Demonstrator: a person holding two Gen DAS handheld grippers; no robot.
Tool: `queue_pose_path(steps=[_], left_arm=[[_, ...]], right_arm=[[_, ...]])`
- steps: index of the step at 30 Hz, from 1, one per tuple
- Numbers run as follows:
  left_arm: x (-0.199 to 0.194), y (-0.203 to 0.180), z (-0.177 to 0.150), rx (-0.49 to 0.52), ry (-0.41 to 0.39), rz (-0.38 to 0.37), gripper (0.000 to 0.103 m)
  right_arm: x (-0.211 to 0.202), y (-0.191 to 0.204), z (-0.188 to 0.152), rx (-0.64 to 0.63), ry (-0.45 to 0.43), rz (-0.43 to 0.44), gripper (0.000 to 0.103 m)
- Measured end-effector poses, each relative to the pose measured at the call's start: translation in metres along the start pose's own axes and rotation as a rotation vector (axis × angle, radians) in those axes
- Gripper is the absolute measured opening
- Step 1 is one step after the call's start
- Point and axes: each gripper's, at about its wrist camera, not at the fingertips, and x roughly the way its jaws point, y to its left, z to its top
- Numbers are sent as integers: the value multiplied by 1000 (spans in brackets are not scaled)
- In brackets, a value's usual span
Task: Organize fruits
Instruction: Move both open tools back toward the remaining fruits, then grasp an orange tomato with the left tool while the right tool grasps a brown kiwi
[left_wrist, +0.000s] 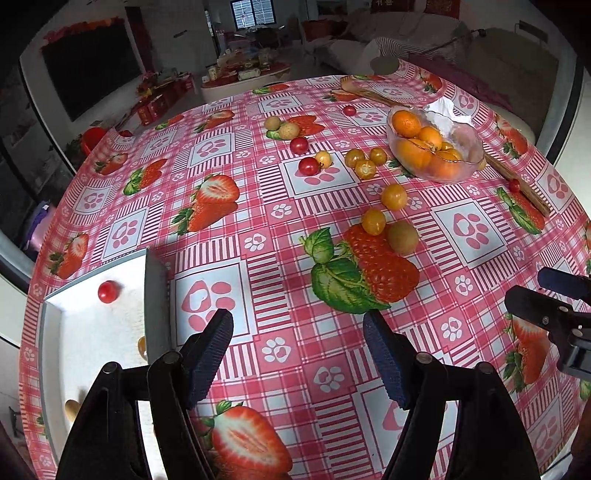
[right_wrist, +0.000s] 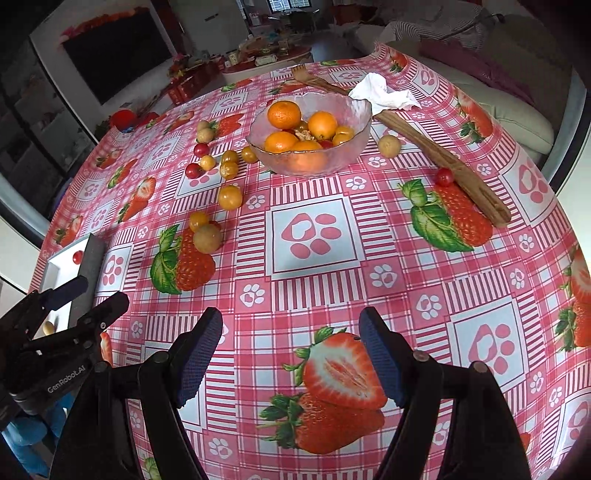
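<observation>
A glass bowl (left_wrist: 471, 155) (right_wrist: 354, 110) holds oranges and small fruits at the far side of the table. Loose yellow berries (left_wrist: 393, 196) (right_wrist: 229, 197), red cherry tomatoes (left_wrist: 308, 166) (right_wrist: 192, 170) and tan longans (left_wrist: 402, 237) (right_wrist: 208, 238) lie scattered on the strawberry tablecloth. A white tray (left_wrist: 55, 332) (right_wrist: 53, 267) at the left holds one cherry tomato (left_wrist: 108, 291) and a few small fruits. My left gripper (left_wrist: 297, 360) is open and empty beside the tray. My right gripper (right_wrist: 291, 356) is open and empty over the near table.
A long wooden utensil (right_wrist: 443, 155) (left_wrist: 517, 177) and a crumpled white tissue (right_wrist: 384, 92) lie behind the bowl. A lone longan (right_wrist: 389, 145) and a tomato (right_wrist: 444, 176) sit right of the bowl. The table edge curves off at left and right.
</observation>
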Motion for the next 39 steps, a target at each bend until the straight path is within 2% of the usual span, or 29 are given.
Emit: queue_pose_path(steps=[9, 21, 23, 27, 29, 32, 39], left_arm=[[44, -23, 26, 48, 8, -23, 74], [63, -35, 53, 12, -31, -80, 73], [63, -36, 54, 10, -40, -116, 60], [61, -40, 54, 25, -56, -129, 39], [61, -39, 54, 20, -60, -128, 36], [61, -34, 54, 15, -67, -123, 25], [62, -8, 50, -32, -60, -100, 23]], right_arm=[[9, -5, -12, -23, 8, 14, 79], [11, -25, -12, 9, -2, 6, 79], [12, -23, -11, 4, -3, 5, 79], [17, -15, -7, -20, -6, -5, 79], [20, -10, -5, -35, -10, -11, 79], [25, -2, -1, -58, -17, -17, 79], [41, 18, 16, -101, -28, -9, 79]])
